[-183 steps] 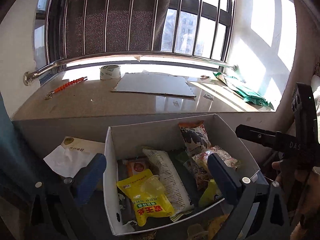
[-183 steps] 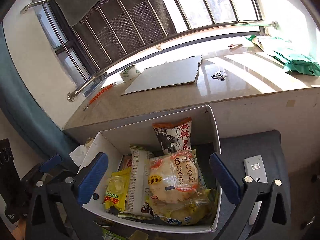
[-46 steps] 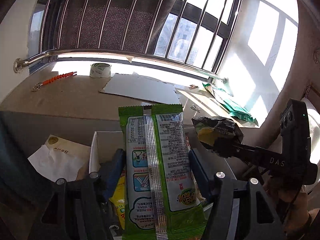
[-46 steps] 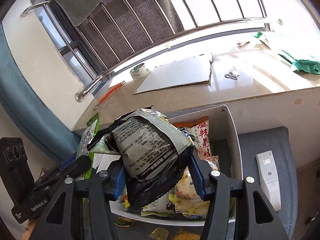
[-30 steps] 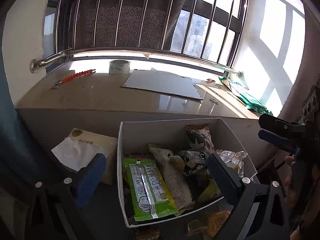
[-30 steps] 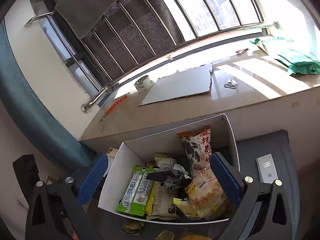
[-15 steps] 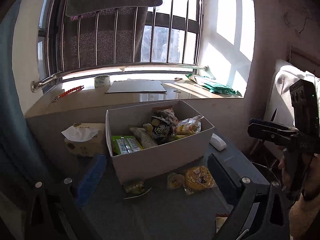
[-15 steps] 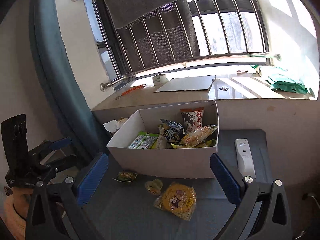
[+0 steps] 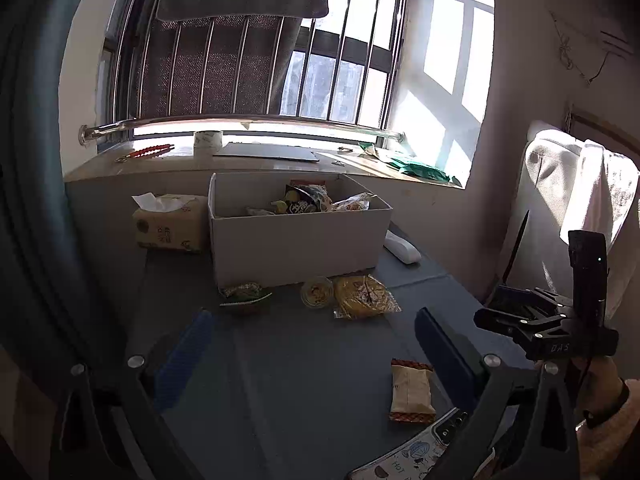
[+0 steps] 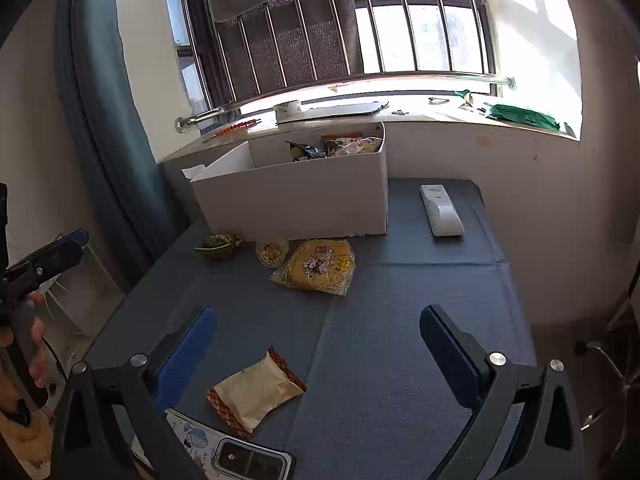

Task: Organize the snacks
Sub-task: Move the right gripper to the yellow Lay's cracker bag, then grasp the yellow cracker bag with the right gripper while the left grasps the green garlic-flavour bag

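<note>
A white cardboard box (image 9: pixel 296 240) (image 10: pixel 304 196) holds several snack packets at the far side of the blue-grey table. In front of it lie a green packet (image 9: pixel 244 294) (image 10: pixel 218 246), a small round cup snack (image 9: pixel 317 291) (image 10: pixel 272 251) and a yellow round-cake packet (image 9: pixel 364 298) (image 10: pixel 320 266). A beige packet with brown ends (image 9: pixel 412 390) (image 10: pixel 256 390) lies near the front edge. My left gripper (image 9: pixel 316 348) is open with nothing in it, well back from the box. My right gripper (image 10: pixel 320 344) is open too, above the table's near half.
A tissue box (image 9: pixel 170 222) stands left of the white box; a white remote (image 10: pixel 440 210) lies to its right. A phone in a cartoon case (image 10: pixel 224 454) rests at the front edge. The windowsill (image 9: pixel 260 164) carries a tape roll, cardboard sheet and green bags. A blue curtain hangs left.
Both grippers let their packets go into the box, then pulled back and lower. The box now looks farther away and the loose snacks on the table have come into view.
</note>
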### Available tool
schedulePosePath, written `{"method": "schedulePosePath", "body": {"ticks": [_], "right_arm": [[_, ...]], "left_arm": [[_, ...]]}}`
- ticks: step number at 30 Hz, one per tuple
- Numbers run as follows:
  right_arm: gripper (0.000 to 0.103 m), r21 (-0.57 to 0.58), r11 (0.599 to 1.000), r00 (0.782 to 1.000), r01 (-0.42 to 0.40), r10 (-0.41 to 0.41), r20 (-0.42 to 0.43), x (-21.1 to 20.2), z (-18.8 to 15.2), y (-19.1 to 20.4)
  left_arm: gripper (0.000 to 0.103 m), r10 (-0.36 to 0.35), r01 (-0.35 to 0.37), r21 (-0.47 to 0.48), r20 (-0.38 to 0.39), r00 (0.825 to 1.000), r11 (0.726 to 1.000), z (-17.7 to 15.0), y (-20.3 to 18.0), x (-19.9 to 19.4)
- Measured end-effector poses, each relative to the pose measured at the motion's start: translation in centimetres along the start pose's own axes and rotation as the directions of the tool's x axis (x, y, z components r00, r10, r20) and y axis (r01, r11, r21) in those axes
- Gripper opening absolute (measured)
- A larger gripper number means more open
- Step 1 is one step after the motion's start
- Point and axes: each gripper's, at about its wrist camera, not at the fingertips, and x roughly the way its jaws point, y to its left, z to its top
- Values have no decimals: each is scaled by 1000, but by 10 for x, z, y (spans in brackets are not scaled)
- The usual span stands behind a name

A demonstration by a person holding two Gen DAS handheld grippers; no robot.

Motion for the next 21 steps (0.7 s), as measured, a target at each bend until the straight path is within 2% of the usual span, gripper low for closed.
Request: {"method": "schedulePosePath", "body": {"ticks": [5,10,14,21], "right_arm": [[103,-7,1000,998,-8,8,-54,33,7,6],[103,-74,997,992,-20,10,-129,84,22,14],[103,-135,991,981,-3,-23,-192,124,29,20],[103,-145,989,960,18,-57,-273,179,35,30]], "left_arm": [[103,9,-9,-5,1,1000,1000,0,4,-2],[103,-1,1,4,-11,1000,1000,-4,4,-2],[103,13,-13,20,-18,1000,1000,-9,4,-4],[103,-5,4,-20,-42,999,1000,-15,10,-1]]}}
